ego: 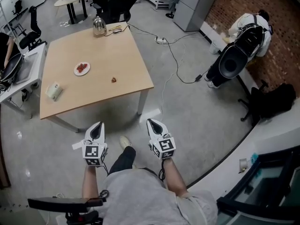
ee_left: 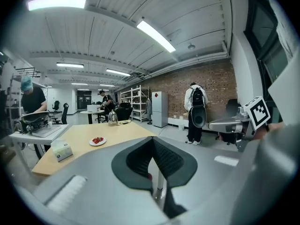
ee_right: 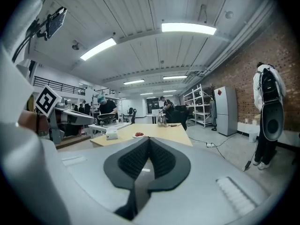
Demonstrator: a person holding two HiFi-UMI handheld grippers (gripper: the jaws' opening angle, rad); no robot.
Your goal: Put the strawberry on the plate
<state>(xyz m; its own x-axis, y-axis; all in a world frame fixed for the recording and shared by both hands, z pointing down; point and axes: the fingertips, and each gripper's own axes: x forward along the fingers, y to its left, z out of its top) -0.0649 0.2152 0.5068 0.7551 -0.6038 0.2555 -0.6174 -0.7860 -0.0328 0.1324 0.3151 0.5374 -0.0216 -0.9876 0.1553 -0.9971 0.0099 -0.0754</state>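
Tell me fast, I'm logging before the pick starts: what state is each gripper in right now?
Left gripper: closed, holding nothing.
Right gripper: closed, holding nothing.

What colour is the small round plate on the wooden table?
The small round plate is white; the head view shows it best.
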